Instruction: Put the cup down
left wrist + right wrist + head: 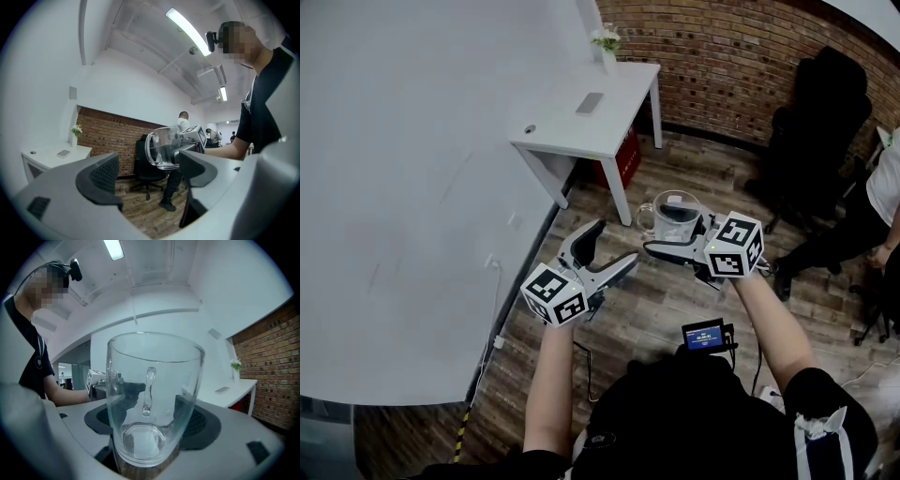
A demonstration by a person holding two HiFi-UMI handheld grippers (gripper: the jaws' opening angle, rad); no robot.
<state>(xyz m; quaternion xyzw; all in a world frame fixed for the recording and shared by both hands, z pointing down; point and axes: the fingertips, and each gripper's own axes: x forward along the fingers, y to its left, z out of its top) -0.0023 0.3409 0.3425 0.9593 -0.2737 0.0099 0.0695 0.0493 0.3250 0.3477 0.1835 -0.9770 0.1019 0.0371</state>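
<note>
White wall [403,187] filled the left of the head view. The white table [567,131] sat upper centre, with a phone [590,103] lying flat on it and a small flower vase [607,42] at its far corner. The left gripper [614,246] was at lower centre-left, jaws wide apart and gripping nothing. In its own view the left gripper [150,173] showed only floor and room between the pads. Just right of it, centre frame, the right gripper [675,236] held the cup [673,214], a clear glass mug, upright and apparently empty, in mid-air over the wooden floor [675,300] and well apart from the table. In the right gripper view the right gripper [152,425] had its jaws closed onto the cup [154,394] low on the body, a pad on either side near the base, handle on the far side. From the left gripper view the cup [163,147] showed centre frame, handle pointing left. A black office chair [820,122] stood upper right, and a second person [881,197] was at the right edge. Judged risks: the glass is smooth and held low, so a tilt or quick swing toward the table could let it slip or rock in the pads. Letting go before the base is on a surface would drop it on the floor and likely break it. Setting it too near the table edge could tip it off. The open left gripper close by could clip the handle. Coming down hard could crack the base.
</note>
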